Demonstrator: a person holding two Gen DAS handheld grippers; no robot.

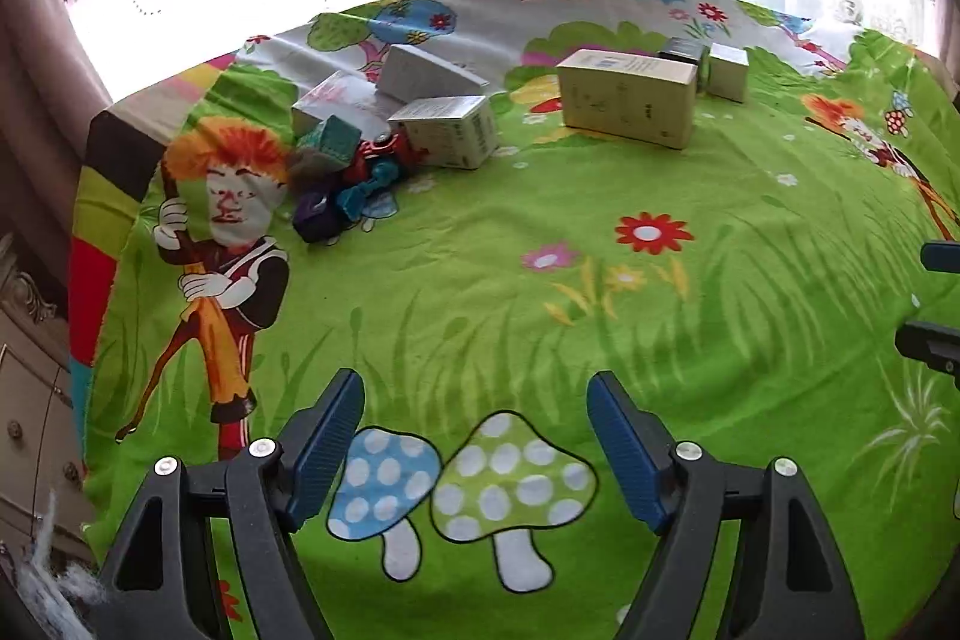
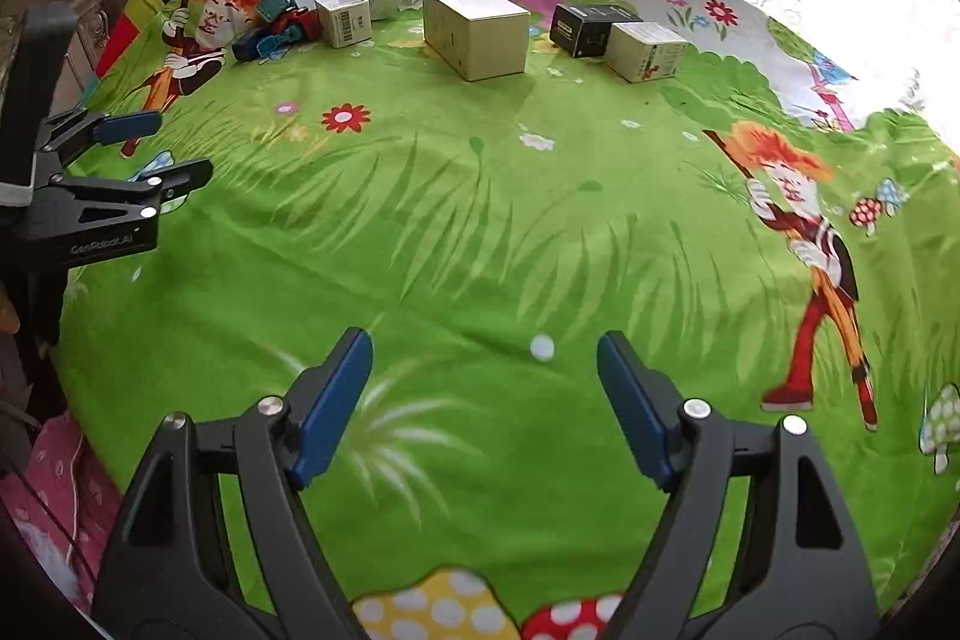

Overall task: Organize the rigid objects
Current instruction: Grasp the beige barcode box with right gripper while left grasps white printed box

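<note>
The cloth [image 2: 480,220] covers the whole table, its near half bare, likely working room. Along its far edge sit the boxes: a big box [image 2: 474,31] in the middle, a black box [image 2: 585,28] touching a pale one [image 2: 645,51] to its right, a heap of small boxes [image 1: 420,112] and toys [image 1: 354,178] to its left, seemingly unsorted. Left gripper [image 1: 474,436] and right gripper [image 2: 483,400] hang over bare cloth, jaws apart and empty, probably readied for a pick.
</note>
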